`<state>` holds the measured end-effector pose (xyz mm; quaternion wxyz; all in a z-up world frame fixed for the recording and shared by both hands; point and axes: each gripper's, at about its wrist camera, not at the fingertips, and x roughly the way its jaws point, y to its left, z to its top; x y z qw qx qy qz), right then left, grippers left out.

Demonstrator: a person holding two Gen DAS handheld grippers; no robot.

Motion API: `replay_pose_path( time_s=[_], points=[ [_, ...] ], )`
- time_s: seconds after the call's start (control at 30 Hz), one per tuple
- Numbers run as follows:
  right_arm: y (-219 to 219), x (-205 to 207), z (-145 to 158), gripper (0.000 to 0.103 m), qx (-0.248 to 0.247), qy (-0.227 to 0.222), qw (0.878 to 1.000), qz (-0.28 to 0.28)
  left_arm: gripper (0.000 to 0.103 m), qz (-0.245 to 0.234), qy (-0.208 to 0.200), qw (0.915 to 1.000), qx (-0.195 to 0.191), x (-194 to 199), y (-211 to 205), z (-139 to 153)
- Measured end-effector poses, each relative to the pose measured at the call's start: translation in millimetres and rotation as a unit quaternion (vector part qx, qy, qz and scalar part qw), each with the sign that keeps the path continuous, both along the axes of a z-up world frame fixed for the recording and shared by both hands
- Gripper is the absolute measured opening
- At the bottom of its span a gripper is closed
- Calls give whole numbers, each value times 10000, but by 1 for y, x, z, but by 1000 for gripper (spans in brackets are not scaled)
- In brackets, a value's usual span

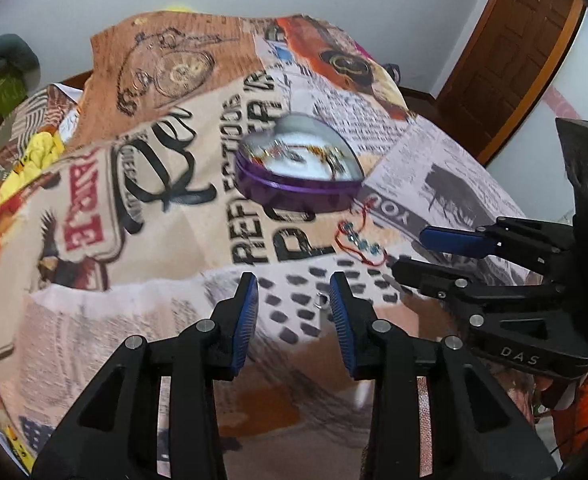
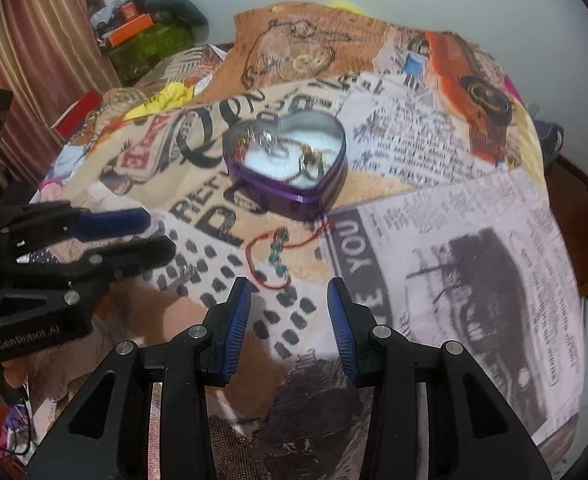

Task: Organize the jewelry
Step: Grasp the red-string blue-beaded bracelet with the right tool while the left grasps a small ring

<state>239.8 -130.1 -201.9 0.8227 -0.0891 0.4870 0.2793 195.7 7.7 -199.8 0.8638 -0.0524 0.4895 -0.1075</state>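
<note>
A purple heart-shaped tin (image 2: 287, 164) sits open on a newsprint-patterned cloth (image 2: 434, 208) that covers the surface, and it holds several pieces of jewelry on a white lining, too blurred to name apart. Just at 6 o'clock of the tin, a red thread bracelet (image 2: 277, 254) with small teal beads lies loose on the cloth, one end of its thread reaching to the tin's wall. In the left wrist view the left claw (image 1: 294, 304) stands wide over the cloth with nothing between its blue pads (image 1: 245, 312); a small silvery ring (image 1: 323, 300) lies between them. The right claw (image 2: 289, 312) is likewise wide and holds nothing, with the bracelet at its 12 o'clock. Each claw shows in the other's view from the side.
</note>
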Motion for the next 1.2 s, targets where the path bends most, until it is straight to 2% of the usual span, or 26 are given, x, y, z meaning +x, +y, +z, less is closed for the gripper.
replay_pose_path(
  time_s=[0.1, 0.3, 0.43, 0.57, 0.8, 1.2],
  points=[
    [-5, -2, -6, 36, 38, 132, 9999, -55, 36, -95, 47, 9999, 16, -2, -7, -7],
    [-11, -5, -7, 36, 130, 162, 9997, -96, 35, -277, -113, 9991, 290, -6, -20, -14],
    [-10, -5, -7, 36, 120, 149, 9998, -75, 19, -423, -119, 9988, 211, -6, -23, -16],
    [-7, -3, -7, 36, 115, 146, 9998, -33, 8, -455, -111, 9988, 125, -5, -22, -18],
    [3, 3, -6, 36, 129, 129, 9998, 56, 7, -376, -179, 9991, 24, -7, -17, -15],
    [28, 18, -14, 36, 104, 219, 9991, 334, 7, -103, -409, 9991, 104, -2, 3, -3]
  ],
)
